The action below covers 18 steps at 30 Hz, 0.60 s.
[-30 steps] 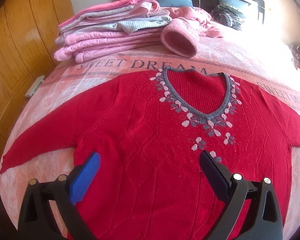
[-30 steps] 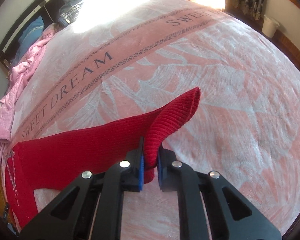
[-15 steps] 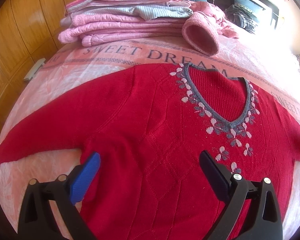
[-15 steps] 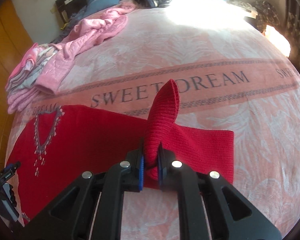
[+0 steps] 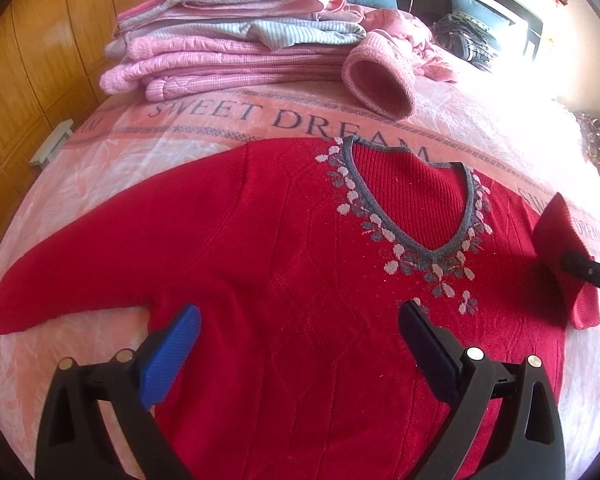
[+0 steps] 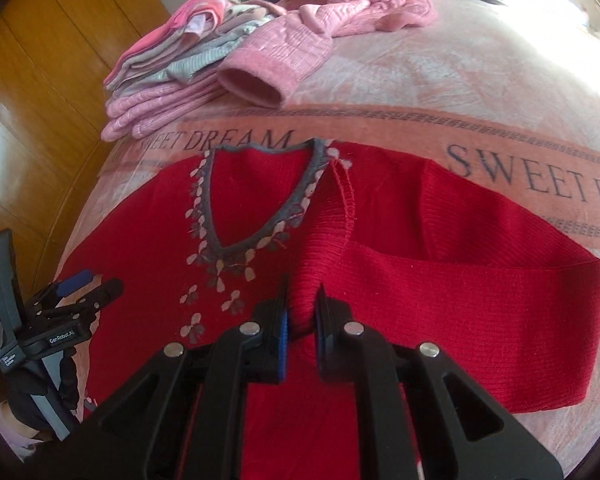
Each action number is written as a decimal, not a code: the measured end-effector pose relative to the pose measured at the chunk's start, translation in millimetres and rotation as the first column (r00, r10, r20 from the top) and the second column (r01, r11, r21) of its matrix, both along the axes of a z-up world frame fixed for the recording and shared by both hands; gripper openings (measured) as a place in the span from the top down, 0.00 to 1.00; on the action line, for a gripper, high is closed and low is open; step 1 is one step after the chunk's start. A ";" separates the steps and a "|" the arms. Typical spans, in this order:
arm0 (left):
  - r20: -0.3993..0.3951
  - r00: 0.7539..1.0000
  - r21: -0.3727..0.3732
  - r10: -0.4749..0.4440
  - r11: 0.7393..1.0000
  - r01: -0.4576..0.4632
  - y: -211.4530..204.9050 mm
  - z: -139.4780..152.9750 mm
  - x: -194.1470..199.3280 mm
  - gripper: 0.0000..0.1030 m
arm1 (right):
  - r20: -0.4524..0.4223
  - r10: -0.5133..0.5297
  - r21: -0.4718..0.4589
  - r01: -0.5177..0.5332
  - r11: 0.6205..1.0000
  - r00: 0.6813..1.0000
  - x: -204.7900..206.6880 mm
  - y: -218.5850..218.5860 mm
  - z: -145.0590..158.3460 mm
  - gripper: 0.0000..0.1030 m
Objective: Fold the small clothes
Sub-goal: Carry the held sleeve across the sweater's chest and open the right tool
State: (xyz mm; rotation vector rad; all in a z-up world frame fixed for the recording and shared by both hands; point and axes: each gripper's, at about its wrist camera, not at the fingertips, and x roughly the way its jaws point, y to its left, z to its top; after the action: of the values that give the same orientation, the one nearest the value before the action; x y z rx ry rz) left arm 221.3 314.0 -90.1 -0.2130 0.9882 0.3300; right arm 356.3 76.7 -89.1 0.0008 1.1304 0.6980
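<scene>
**A:** Where is the garment being folded?

**B:** A red knitted V-neck sweater with a grey collar and pale flower trim (image 5: 284, 248) lies face up, filling the centre of both views, on a pink bedspread printed with "SWEET DREAM" (image 5: 204, 120). Spread flat like this, its parts can be turned inward one at a time.

**A:** What are the tools doing?

**B:** The right gripper (image 6: 300, 312), at the lower centre of its own view, has its jaws pinched together on the ribbed cuff of the red sleeve (image 6: 324, 240). The cuff stands up over the chest, just beside the collar, while the remaining sleeve lies doubled back across the right of the frame (a sleeve fold under way, I judge). The left gripper (image 5: 300, 336) hovers with its jaws spread wide, holding nothing, low in its view above the sweater's lower body, probably ready to pin the cloth or take the other sleeve.

**A:** Anything else?

**B:** A stack of folded pink and grey clothes (image 5: 228, 48) sits in the upper left, likely finished pieces kept out of the way.
</scene>
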 end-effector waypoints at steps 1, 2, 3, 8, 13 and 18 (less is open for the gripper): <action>0.000 1.000 -0.005 -0.004 1.000 0.004 -1.0 -0.6 0.6 0.04 | -0.011 0.013 -0.003 -0.014 1.000 1.000 -1.5 9.7 -5.6 0.91; -0.001 1.000 -0.008 -0.007 1.000 0.007 -2.1 -1.3 1.1 0.04 | -0.023 0.023 -0.009 -0.023 1.000 0.999 -3.8 16.7 -12.5 0.91; -0.002 1.000 -0.012 -0.012 1.000 0.012 -3.5 -2.0 1.9 0.04 | -0.033 0.033 -0.023 -0.034 0.999 0.999 -5.3 23.5 -19.2 0.88; 0.000 0.999 -0.054 -0.049 0.997 0.049 -16.1 -6.3 7.7 0.04 | -0.112 0.071 0.025 -0.069 0.997 0.991 -11.5 23.6 -32.8 0.65; 0.009 0.993 -0.162 -0.117 0.980 0.117 -45.8 -12.8 23.4 0.04 | -0.061 -0.006 0.061 0.009 0.998 0.998 -4.6 -29.1 -1.7 0.65; -0.010 0.985 -0.203 -0.173 0.965 0.167 -90.5 -26.7 44.5 0.04 | -0.039 -0.101 0.049 0.103 0.993 0.994 2.8 -91.3 4.4 0.65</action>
State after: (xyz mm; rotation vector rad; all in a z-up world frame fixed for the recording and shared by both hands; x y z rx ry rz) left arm 265.8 223.5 -116.8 -0.3059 1.0602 0.0751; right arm 359.2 -14.6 -84.8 0.1145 1.1387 0.6378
